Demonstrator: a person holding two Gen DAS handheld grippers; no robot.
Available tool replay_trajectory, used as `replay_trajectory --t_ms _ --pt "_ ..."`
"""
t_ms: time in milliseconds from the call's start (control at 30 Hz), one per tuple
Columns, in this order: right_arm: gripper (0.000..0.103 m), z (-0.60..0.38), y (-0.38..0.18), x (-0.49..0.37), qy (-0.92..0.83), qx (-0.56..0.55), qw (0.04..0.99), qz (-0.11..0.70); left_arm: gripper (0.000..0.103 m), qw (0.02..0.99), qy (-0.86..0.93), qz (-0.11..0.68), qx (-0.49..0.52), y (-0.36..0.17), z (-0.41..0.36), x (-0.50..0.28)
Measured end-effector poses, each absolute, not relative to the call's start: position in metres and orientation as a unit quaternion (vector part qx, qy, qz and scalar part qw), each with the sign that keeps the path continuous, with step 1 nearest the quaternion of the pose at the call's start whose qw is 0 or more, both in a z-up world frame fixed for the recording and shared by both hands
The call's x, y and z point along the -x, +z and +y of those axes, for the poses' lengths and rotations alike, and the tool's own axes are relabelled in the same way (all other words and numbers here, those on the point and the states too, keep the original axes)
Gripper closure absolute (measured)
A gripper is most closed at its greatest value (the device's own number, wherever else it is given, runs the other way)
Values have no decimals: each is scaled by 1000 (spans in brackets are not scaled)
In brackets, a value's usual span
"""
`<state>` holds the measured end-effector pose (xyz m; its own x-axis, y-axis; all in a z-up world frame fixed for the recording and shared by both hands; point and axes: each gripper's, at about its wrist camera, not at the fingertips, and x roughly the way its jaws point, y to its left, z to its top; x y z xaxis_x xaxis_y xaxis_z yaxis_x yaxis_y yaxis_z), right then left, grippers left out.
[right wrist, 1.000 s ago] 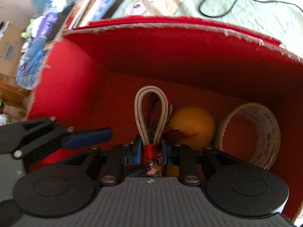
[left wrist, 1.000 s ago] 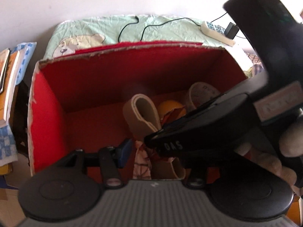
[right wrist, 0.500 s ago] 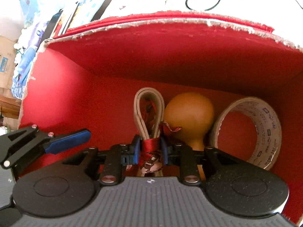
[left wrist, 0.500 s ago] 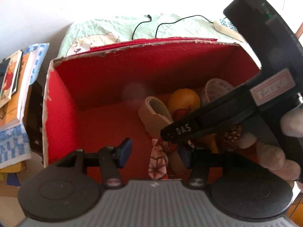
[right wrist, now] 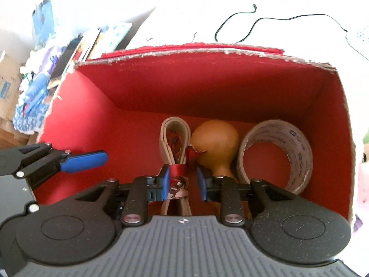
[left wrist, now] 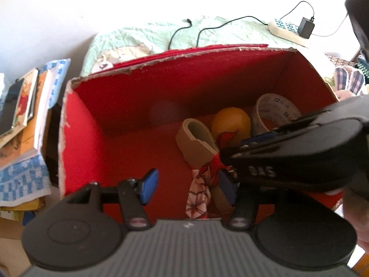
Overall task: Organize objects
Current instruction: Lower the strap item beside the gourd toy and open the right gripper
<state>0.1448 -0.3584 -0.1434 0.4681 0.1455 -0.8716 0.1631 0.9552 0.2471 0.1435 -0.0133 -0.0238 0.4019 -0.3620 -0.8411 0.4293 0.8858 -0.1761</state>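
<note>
A red cardboard box (left wrist: 143, 92) (right wrist: 207, 85) holds three things. A folded beige strap (right wrist: 175, 136) (left wrist: 196, 138), tied with a red ribbon and patterned cloth, lies beside an orange gourd-shaped ball (right wrist: 214, 140) (left wrist: 230, 121) and a roll of tape (right wrist: 276, 152) (left wrist: 274, 113). My right gripper (right wrist: 183, 183) straddles the strap's tied neck; its jaws are opening and the right pad stands clear of the ribbon. My left gripper (left wrist: 188, 187) is open and still widening over the strap's patterned tail, without pressing it. Its blue fingertip (right wrist: 83, 160) shows at the left of the right wrist view.
The box sits on a mint sheet (left wrist: 143, 37) with a black cable (left wrist: 207, 26) and a power strip (left wrist: 286, 30) behind it. Stacked books (left wrist: 23, 106) lie left of the box. A plush toy (left wrist: 346, 80) lies to the right. A hand (left wrist: 355, 210) holds the right gripper's black body.
The right gripper's jaws have spread off the strap's ribbon and it has drawn back and up. The left gripper's jaws have also widened. The strap now rests in the box.
</note>
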Motion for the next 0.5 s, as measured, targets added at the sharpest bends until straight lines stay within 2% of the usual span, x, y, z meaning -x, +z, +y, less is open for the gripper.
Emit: replay_trajectory --t_ms 500 --pt "73 -366 -115 -99 -49 -172 893 413 39 865 -190 462 -36 6 -2 -127"
